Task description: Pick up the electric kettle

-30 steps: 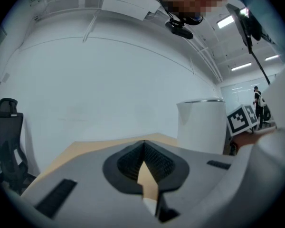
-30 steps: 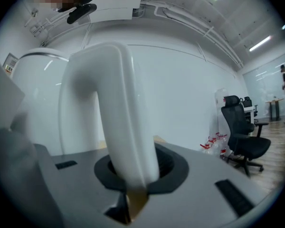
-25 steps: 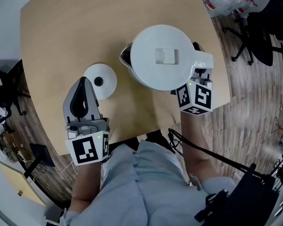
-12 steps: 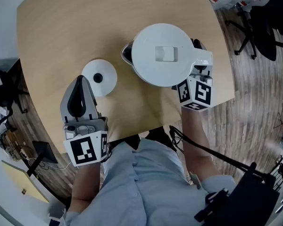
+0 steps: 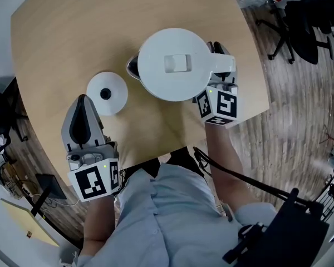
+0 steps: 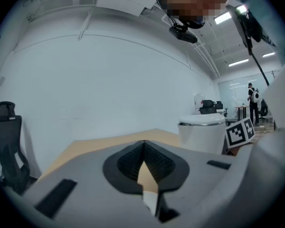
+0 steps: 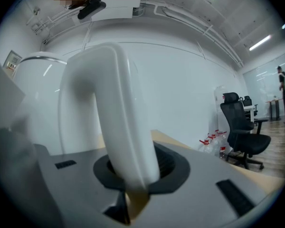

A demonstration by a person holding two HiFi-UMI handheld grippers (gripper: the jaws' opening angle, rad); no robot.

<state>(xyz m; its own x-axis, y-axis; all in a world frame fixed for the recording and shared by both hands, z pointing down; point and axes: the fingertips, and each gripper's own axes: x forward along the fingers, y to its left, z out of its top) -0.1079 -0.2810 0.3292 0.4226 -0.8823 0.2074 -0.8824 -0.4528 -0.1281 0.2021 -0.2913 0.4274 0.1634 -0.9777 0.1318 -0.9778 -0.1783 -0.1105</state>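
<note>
- The electric kettle (image 5: pixel 175 65) is white with its lid closed. It stands over the near right part of the bench (image 5: pixel 72 32), close to the right edge. From above you cannot tell whether its underside touches the bench.
- Your right gripper (image 5: pixel 218 74) comes in from the near right corner, and the kettle's handle (image 7: pixel 118 118) stands upright between its jaws. The jaws are opening, but the pads are on the handle at both sides.
- Your left gripper (image 5: pixel 82 102) hovers over the near left edge of the bench. Its jaws are together at the tips and hold nothing.
- The round base (image 5: pixel 107 93) lies flat on the bench just beyond the left gripper's tips, beside the kettle and apart from it.
</note>
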